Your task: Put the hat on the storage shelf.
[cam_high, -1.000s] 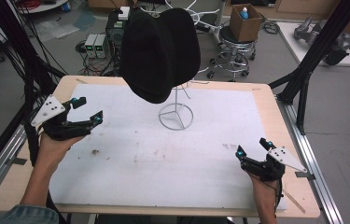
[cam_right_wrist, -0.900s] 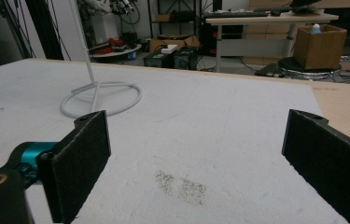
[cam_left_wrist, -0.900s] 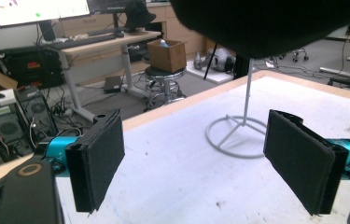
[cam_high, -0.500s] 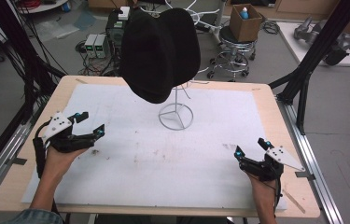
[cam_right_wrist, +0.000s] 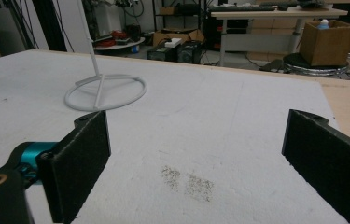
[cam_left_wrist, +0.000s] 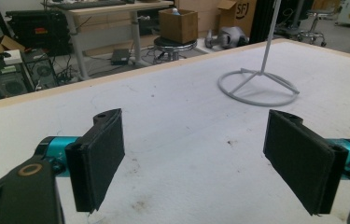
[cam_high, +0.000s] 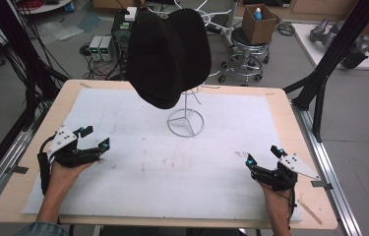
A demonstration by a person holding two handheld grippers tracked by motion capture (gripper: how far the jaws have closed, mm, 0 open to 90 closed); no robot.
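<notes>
Tongs, left [cam_high: 93, 139] and right [cam_high: 262, 157], both spread near table [cam_high: 34, 147] edges; box [cam_left_wrist: 232, 8] reads "SF".

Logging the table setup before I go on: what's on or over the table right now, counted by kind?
Black hat: 1, on the stand
White wire stand: 1
White mat: 1, covering the table
Handheld grippers: 2, left gripper and right gripper, both open and empty
Total: 5
</notes>
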